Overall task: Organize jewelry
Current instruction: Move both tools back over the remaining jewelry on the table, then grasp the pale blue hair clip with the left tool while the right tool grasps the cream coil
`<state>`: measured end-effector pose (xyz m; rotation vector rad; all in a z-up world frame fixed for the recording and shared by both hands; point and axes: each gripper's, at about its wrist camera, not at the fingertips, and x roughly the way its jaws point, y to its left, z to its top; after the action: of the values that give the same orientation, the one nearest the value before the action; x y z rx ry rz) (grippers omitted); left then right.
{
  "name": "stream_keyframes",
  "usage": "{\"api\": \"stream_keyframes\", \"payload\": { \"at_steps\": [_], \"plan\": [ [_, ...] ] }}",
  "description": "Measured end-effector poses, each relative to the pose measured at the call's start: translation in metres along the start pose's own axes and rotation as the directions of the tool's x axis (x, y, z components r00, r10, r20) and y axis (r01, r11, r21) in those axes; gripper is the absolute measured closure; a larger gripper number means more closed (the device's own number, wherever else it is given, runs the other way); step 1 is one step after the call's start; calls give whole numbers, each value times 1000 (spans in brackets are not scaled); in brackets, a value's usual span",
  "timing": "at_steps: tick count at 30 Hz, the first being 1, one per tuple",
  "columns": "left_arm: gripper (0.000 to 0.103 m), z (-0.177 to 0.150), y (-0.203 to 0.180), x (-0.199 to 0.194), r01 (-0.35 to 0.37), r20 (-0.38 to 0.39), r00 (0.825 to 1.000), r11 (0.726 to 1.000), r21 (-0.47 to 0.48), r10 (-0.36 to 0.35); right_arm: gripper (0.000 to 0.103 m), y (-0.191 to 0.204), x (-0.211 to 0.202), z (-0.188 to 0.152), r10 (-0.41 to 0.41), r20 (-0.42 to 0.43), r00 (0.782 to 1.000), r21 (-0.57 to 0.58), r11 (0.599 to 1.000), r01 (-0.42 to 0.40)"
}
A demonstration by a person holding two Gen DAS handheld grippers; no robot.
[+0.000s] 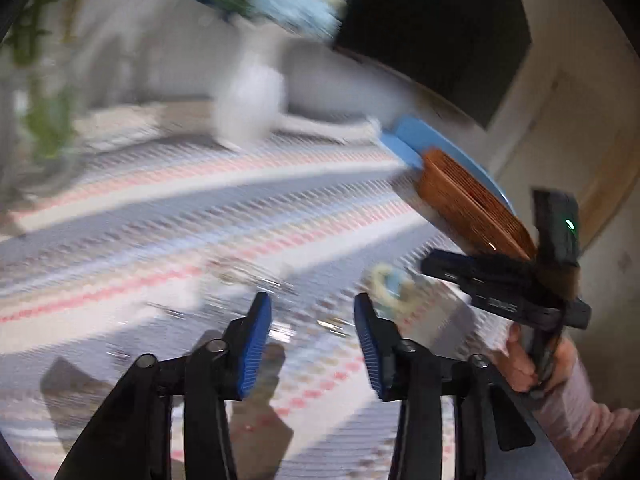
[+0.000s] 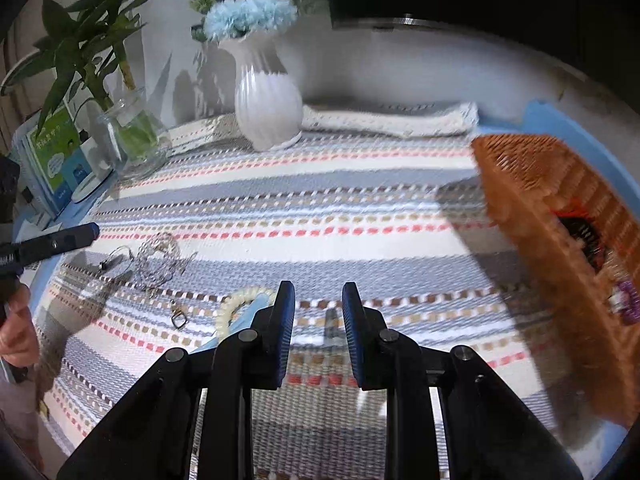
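Note:
A brown wicker basket (image 2: 560, 240) stands at the right of the striped cloth and holds dark, red and purple jewelry (image 2: 624, 300). It also shows in the blurred left wrist view (image 1: 468, 204). On the cloth lie a cream bead bracelet (image 2: 236, 304) with a light blue piece, a tangle of silver chains (image 2: 160, 260) and a small clasp (image 2: 179, 320). My right gripper (image 2: 318, 312) is open and empty just right of the bracelet. My left gripper (image 1: 312, 320) is open and empty above the cloth, with the blurred bracelet (image 1: 388, 284) right of it.
A white vase (image 2: 266, 108) of blue and white flowers stands at the back. A glass jar with green stems (image 2: 128, 136) and a green booklet (image 2: 56, 152) stand at the back left. The blue table edge (image 2: 560, 120) shows behind the basket. The left wrist view is motion-blurred.

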<state>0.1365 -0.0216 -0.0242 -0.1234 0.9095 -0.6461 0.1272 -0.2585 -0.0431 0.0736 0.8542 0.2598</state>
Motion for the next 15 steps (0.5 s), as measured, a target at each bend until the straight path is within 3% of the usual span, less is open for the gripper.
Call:
{"api": "stream_keyframes", "payload": {
  "at_steps": [2, 3, 6, 12, 15],
  "plan": [
    [72, -4, -16, 16, 62, -68, 996, 998, 1, -61, 77, 4, 6, -3, 19, -21, 1000, 1, 1000, -19],
    [74, -5, -27, 24, 58, -90, 994, 998, 27, -55, 77, 5, 9, -4, 30, -35, 999, 0, 1000, -30],
    [74, -8, -52, 39, -13, -84, 996, 989, 145, 25, 77, 9, 17, -6, 31, -68, 997, -10, 999, -32],
    [74, -10, -65, 66, -86, -133, 984, 974, 211, 116, 77, 18, 24, -9, 34, -97, 995, -48, 998, -39],
    [75, -10, -62, 74, -95, -131, 983, 972, 215, 125, 77, 23, 27, -10, 29, -109, 994, -70, 997, -37]
  ]
}}
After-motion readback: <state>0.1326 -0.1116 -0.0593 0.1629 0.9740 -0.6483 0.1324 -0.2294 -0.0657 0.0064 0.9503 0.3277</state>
